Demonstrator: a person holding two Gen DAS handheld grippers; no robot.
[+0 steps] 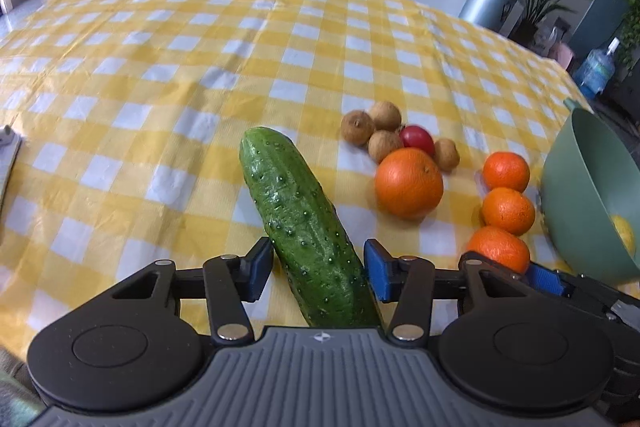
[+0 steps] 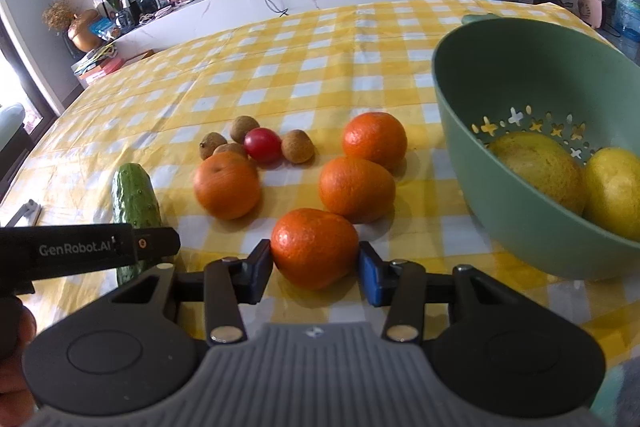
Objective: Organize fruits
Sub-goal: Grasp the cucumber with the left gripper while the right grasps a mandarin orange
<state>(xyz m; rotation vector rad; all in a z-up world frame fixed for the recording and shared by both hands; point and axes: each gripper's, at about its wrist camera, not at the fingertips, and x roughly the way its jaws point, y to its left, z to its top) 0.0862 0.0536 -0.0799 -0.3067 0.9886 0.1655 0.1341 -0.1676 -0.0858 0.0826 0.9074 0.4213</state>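
- The table under its yellow-and-white checked cloth (image 1: 168, 75) spreads out ahead of both my grippers
- The green colander bowl (image 2: 500, 75) stands ahead and to the right of my right gripper, tipped toward me, with two yellow fruits (image 2: 538, 167) lying in it
- The cucumber (image 1: 298, 215) lies on the cloth with its near end between the pads of my left gripper (image 1: 318, 269); both pads sit right against its sides, so I read this as a narrow grip on it
- The big orange (image 1: 409, 183) sits ahead and to the right of my left gripper, apart from the cucumber
- The nearest mandarin (image 2: 314, 247) is pressed between the pads of my right gripper (image 2: 316, 269), resting on the cloth
- Two more mandarins (image 2: 356, 187) lie just beyond it, further ahead
- A red tomato (image 2: 263, 145) sits further off, to the left, among four small brown longans (image 2: 297, 146)
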